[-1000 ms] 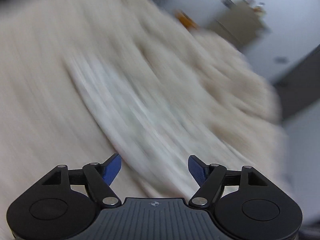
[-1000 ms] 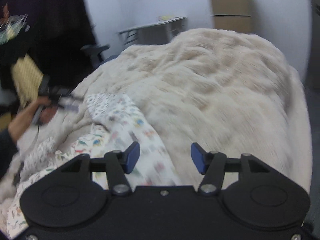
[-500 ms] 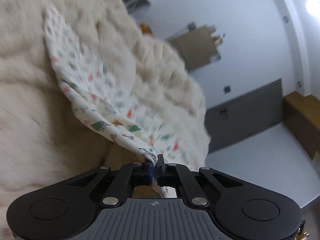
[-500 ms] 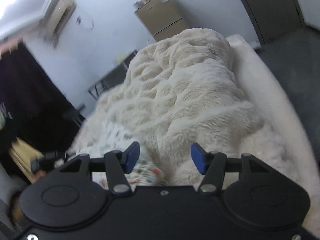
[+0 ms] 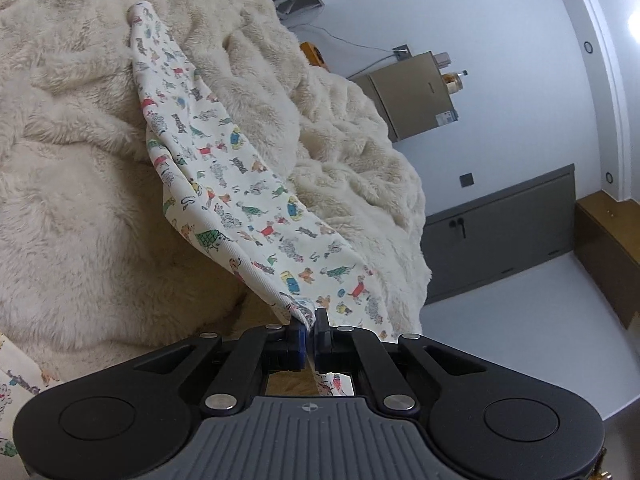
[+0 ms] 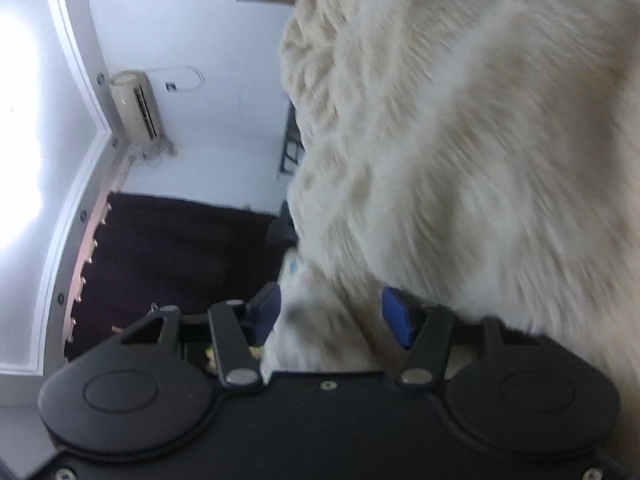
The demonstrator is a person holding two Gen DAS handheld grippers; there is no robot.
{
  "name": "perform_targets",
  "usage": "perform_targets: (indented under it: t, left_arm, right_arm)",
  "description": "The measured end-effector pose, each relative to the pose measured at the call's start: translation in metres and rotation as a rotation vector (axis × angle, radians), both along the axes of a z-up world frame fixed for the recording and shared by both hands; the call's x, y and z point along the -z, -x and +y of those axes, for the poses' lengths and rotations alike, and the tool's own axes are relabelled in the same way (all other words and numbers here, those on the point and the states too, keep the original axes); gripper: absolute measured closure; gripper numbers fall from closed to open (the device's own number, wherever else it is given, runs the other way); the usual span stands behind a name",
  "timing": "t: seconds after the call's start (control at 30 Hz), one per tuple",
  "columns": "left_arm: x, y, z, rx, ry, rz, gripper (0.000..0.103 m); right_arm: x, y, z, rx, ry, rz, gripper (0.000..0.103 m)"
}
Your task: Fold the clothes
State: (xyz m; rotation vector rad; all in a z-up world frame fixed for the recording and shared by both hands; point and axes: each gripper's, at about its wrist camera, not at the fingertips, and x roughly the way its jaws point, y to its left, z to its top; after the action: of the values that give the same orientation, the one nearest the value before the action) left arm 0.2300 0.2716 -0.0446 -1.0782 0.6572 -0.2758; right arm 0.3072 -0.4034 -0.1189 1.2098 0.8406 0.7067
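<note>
Though blurred, right claw (image 6: pixel 330 314) gapes over fluffy blanket (image 6: pixel 460 140).

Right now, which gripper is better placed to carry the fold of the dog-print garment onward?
Left. The left gripper has its jaws shut on a corner of the white dog-print cotton garment, lifted taut off the cream fluffy blanket. The right gripper is open, holding nothing.

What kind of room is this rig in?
Probably a bedroom. A fluffy cream blanket covers what looks like a bed, a wall air conditioner hangs high in one corner, and a grey cabinet lines the wall. The left gripper pinches a dog-print garment.
</note>
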Motion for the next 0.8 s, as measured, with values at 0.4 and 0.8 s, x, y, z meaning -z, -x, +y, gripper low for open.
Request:
perform_targets:
  t: [0.4, 0.8]
  left_arm:
    - [0.004, 0.019, 0.007, -0.038, -0.070, 0.066, 0.055]
    - [-0.068, 0.035, -0.060, 0.115, -0.162, -0.158, 0.033]
  right_arm:
    - [-0.040, 0.047, -0.016, 0.007, 0.210, -0.104, 0.045]
    - [-0.017, 0.048, 0.006, -0.028, 0.040, -0.101, 0.071]
